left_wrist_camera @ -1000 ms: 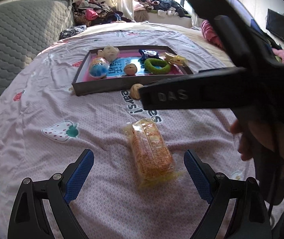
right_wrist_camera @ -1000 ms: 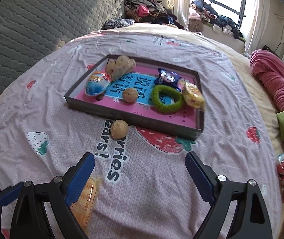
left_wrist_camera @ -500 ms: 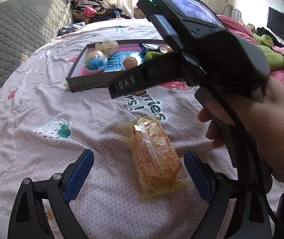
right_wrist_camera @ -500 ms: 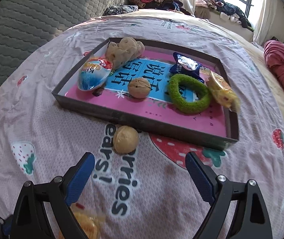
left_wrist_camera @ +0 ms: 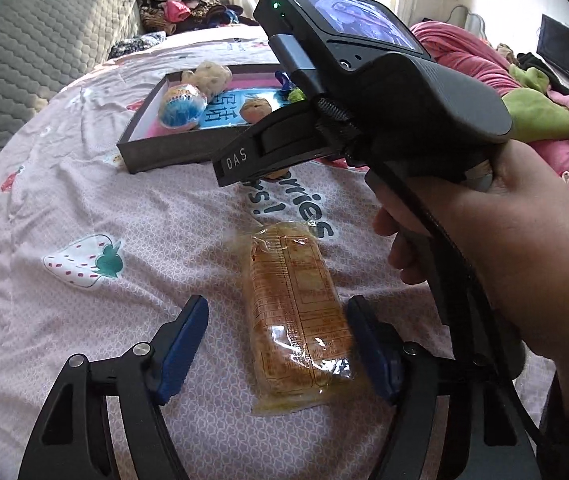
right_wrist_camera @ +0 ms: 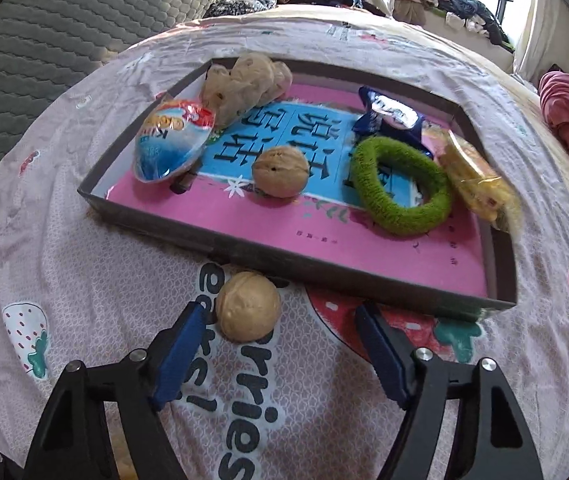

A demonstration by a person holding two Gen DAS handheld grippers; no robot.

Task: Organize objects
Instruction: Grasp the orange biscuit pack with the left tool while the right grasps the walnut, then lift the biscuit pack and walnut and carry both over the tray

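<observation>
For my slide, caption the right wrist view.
Open right gripper nears a loose walnut beside the filled tray.

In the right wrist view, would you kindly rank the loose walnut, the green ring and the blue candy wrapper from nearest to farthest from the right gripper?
From the right gripper:
1. Loose walnut, on the bedspread beside the left finger.
2. Green ring, inside the tray, right side.
3. Blue candy wrapper, behind the ring.
</observation>
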